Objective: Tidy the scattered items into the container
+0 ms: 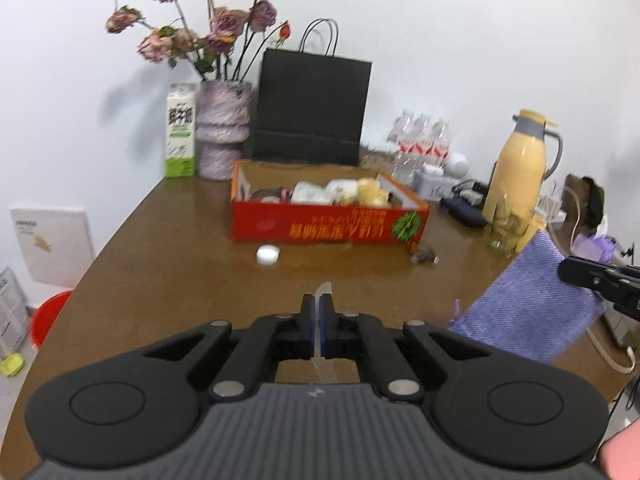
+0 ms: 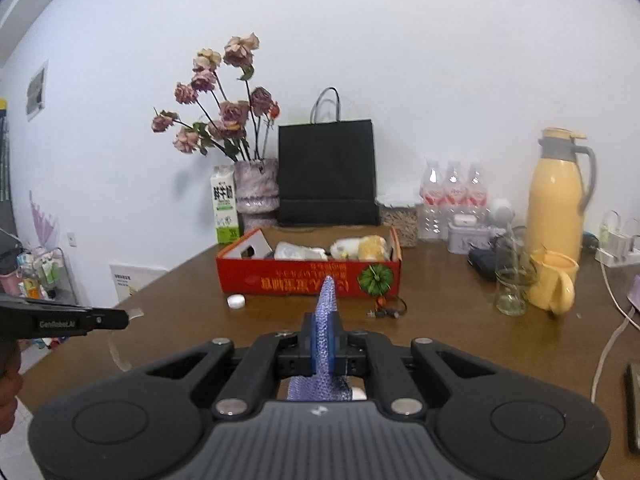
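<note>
At centre frame, the right gripper (image 2: 323,344) is pinching a purple cloth (image 2: 326,312) and the left gripper (image 1: 319,330) a thin clear strip (image 1: 323,290), both likely needing carrying to the red box (image 2: 308,276) beyond.

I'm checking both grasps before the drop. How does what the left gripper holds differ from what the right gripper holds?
The left gripper is shut on a thin clear strip, pale and narrow; the right gripper is shut on a purple cloth, broad and woven. The strip pokes stiffly forward; the cloth hangs below the fingers. Both are held above the table, short of the red box.
</note>
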